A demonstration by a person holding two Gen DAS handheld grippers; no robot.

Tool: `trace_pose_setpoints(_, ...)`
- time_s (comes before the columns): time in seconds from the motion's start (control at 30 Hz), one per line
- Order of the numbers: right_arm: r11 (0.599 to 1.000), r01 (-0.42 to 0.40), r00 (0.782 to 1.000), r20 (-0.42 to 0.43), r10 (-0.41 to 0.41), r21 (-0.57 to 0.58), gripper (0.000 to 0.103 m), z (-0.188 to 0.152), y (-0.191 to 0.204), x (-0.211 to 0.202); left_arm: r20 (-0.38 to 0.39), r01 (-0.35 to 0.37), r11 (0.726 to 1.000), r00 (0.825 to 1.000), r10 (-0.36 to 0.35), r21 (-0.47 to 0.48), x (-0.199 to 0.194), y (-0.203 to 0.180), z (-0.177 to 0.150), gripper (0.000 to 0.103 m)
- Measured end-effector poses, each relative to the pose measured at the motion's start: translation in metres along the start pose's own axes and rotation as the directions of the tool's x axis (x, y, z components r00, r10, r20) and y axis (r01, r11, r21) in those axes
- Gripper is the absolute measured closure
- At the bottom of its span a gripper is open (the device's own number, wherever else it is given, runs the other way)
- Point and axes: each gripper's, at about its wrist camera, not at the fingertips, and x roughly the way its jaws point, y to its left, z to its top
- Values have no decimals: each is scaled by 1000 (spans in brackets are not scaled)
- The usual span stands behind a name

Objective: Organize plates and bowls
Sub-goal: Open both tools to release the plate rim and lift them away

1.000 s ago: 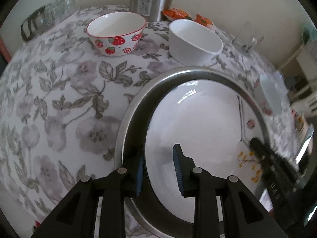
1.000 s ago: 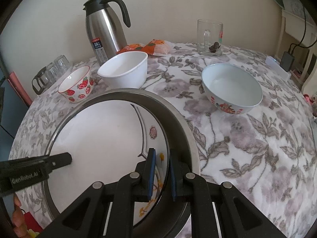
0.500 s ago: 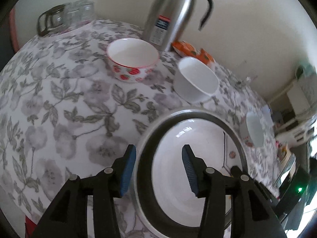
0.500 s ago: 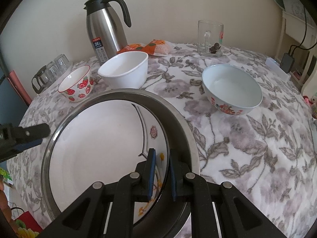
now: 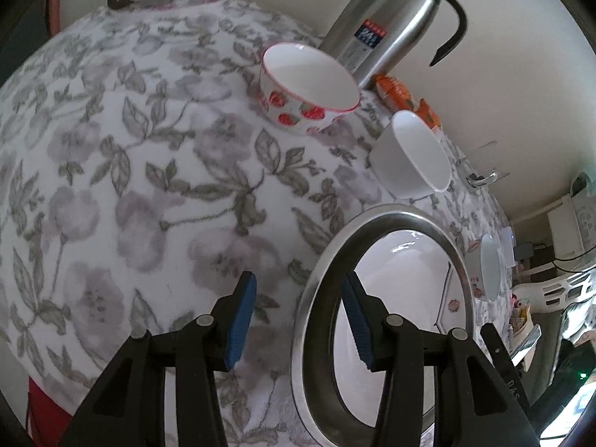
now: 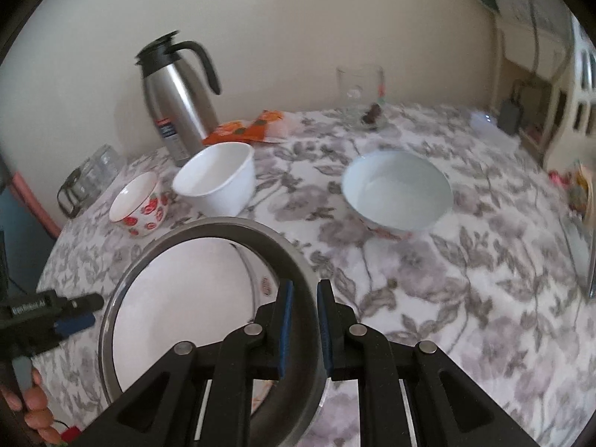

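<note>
Blue pads of the right gripper clamp the steel rim of the plate, which sits low at the near table edge, tilted toward the camera. Left gripper is off the plate, jaws apart and closing slightly, nothing pressed; its right pad overlaps the plate rim in view, left pad over the cloth. Beyond the plate: strawberry bowl, white bowl just beside it, and a wider bowl well apart to the right. Thermos, orange packet and glass mug stand by the wall.
</note>
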Motion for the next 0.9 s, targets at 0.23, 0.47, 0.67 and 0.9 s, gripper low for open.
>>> trace_pose_setpoints(0.23,1000,-19,999,-48,20,20,88,-6,-8,10,-26,12,1000,1000,-13,-19,8,5,-2,72)
trace_pose_setpoints(0.47,997,-57,994,-87,61,47,89,-12,-12,16,-31,34,999,999,-35,-7,11,1,-3,81)
trace_pose_setpoints(0.67,995,-73,994,-74,77,62,92,-11,-12,16,-27,46,999,999,-46,15,15,-3,-1,89)
trace_pose_setpoints(0.9,995,-75,994,-71,80,71,92,-9,-12,21,-3,56,998,998,-56,22,14,-3,4,89)
